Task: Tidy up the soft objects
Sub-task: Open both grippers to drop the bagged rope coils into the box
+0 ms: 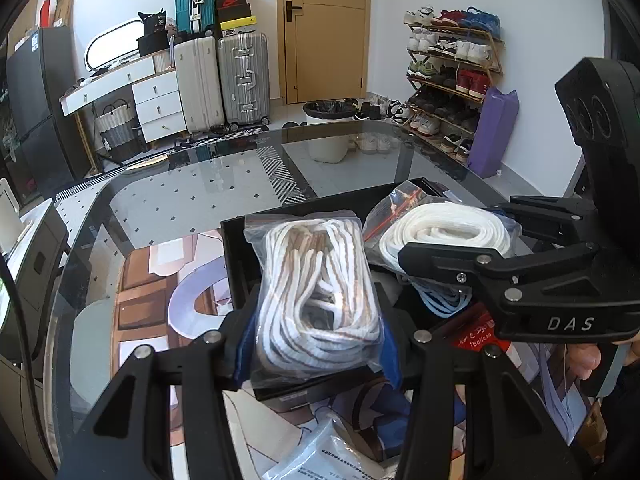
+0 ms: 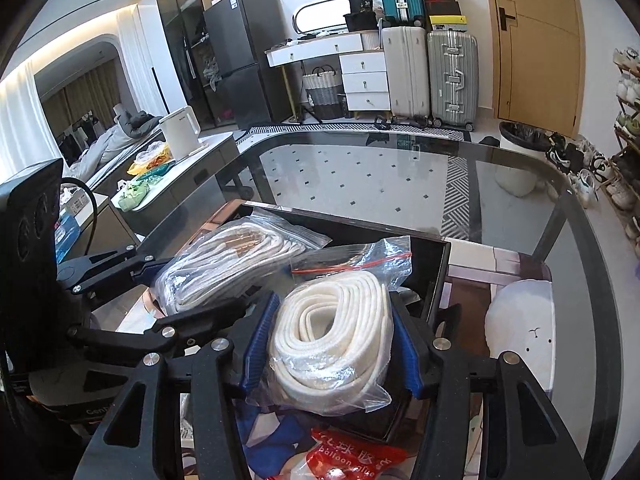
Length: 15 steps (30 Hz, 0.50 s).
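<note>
Here, the left hand-held gripper (image 1: 318, 344) was clamped on a clear bag of striped cord (image 1: 318, 284), its blue pads pressing both sides, and held it over the near left part of a black tray (image 1: 236, 240) on the glass tabletop (image 1: 180, 200). Just beside it, the right hand-held gripper (image 2: 334, 344) squeezed a clear bag of white cord (image 2: 332, 344) over the tray's right part, while a red balloon packet (image 2: 352, 460) lay on the tabletop nearer the camera.
</note>
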Motion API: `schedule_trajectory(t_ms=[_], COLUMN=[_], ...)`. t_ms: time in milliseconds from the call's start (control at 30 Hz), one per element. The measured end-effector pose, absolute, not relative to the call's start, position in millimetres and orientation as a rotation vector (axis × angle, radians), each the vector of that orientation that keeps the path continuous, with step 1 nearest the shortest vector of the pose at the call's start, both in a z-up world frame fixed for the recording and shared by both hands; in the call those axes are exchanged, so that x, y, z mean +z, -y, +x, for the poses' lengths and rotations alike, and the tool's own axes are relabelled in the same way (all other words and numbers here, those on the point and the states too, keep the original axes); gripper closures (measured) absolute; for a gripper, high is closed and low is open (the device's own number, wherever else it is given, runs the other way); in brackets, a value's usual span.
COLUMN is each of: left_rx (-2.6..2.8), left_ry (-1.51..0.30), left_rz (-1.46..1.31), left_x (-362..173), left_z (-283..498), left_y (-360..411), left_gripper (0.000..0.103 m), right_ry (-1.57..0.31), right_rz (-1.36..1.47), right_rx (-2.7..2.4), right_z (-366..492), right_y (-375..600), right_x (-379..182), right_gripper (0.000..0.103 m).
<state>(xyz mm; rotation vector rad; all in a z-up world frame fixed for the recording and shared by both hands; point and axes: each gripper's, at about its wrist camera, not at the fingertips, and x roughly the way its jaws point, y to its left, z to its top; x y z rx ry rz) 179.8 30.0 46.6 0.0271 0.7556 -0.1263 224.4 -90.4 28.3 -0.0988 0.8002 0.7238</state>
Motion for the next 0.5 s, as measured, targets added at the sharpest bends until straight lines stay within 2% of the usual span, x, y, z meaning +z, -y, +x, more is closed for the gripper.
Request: schedule_trajectory(t_ms=[100, 167, 233, 300, 333, 400, 467, 500], left_rx=[-0.129, -0.132, -0.14, -0.142, -0.138, -0.135, -0.136, -0.132], left_ry=[-0.755, -0.754, -0.748, -0.741, -0.734, -0.723, -0.714, -0.703], left_rz=[0.03, 0.016, -0.01, -0.014, -0.013, -0.013, -0.01, -0.005], left_x=[47, 47, 48, 49, 50, 54, 58, 61], left_z=[180, 180, 178, 176, 174, 170, 166, 163], left_y=[-30, -31, -34, -35, -36, -37, -38, -38], left_gripper=[0.054, 0.053, 0.053, 0.053, 0.052, 0.048, 0.037, 0.037], right_ry=[-0.801, -0.779, -0.731, -0.69, -0.673, -0.665, -0.665, -0.664], right_rz=[-0.094, -0.1, -0.111, -0.104, -0.105, -0.103, -0.088, -0.076], right_rx=[0.72, 0.705, 0.709, 0.713, 0.702, 0.685, 0.67, 0.664], right_z=[227, 225, 218, 211, 208, 204, 200, 197], right_y=[89, 89, 91, 98, 104, 112, 123, 131], right_x=[27, 30, 36, 44, 48, 53, 55, 56], right_gripper=[0.048, 0.044, 0.029, 0.02, 0.018, 0.016, 0.01, 0.006])
